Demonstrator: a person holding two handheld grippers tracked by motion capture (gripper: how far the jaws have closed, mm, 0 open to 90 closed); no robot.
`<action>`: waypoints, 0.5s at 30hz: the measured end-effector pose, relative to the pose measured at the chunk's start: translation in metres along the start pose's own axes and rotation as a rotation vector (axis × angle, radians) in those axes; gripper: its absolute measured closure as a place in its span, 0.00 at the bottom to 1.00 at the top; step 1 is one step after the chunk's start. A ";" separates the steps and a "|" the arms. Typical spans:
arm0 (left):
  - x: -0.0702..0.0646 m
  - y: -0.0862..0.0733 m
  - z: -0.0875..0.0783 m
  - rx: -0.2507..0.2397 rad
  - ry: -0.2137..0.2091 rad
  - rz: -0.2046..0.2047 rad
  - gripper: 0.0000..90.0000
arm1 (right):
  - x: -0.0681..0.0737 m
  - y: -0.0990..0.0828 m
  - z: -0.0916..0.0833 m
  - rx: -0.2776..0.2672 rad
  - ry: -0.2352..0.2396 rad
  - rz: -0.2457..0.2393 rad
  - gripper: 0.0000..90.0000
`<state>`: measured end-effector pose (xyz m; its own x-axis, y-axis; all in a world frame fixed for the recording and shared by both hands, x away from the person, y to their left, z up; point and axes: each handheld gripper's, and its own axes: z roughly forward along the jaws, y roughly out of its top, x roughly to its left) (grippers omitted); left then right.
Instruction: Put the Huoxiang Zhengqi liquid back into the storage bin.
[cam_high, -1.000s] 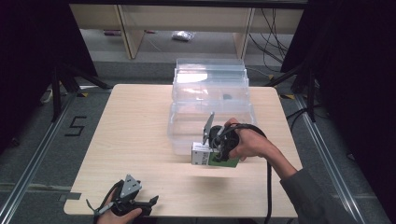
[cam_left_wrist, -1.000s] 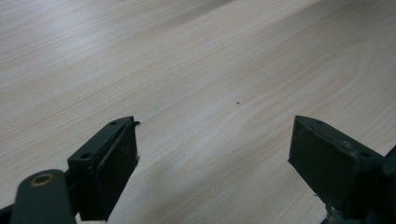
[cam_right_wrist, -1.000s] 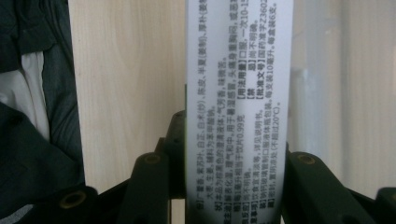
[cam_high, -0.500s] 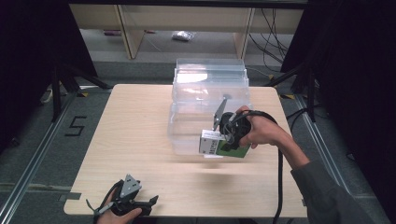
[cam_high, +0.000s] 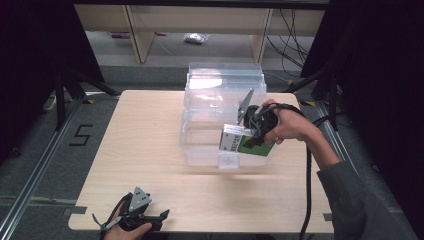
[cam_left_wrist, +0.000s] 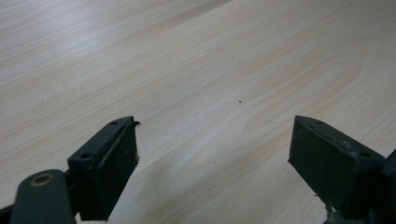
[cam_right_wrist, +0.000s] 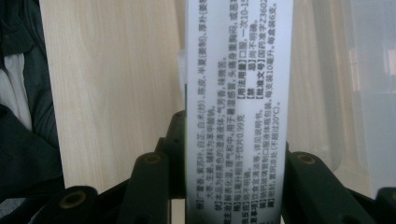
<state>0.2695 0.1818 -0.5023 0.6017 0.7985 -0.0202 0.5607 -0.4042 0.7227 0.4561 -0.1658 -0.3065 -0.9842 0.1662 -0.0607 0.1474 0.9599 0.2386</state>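
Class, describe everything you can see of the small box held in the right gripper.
The small box is a flat cardboard carton, green on its broad face with a white end. One white side carries dense black Chinese print. The right gripper clamps it between its black jaws, lifted off the table and held against the front of the clear plastic bin. It looks closed and undamaged.

Carton (cam_high: 246, 143) above bin's (cam_high: 210, 115) near right corner; left hand-held gripper (cam_high: 150, 218) at table's (cam_high: 145, 135) near edge.

Floor marking (cam_high: 82, 135) — "5", box (cam_right_wrist: 238, 107) — Chinese print
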 end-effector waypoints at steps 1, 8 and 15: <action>0.001 0.000 0.000 0.006 0.001 0.008 0.17 | -0.003 -0.001 -0.002 0.001 -0.004 0.008 0.72; 0.001 0.000 0.000 0.000 0.003 -0.009 0.17 | -0.028 -0.005 -0.004 0.000 -0.032 0.016 0.72; -0.001 0.000 0.000 -0.007 0.001 -0.004 0.17 | -0.047 -0.011 0.005 0.013 -0.034 0.025 0.72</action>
<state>0.2691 0.1814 -0.5019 0.5990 0.8005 -0.0224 0.5588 -0.3978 0.7276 0.5015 -0.1830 -0.3111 -0.9762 0.1979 -0.0883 0.1737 0.9581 0.2276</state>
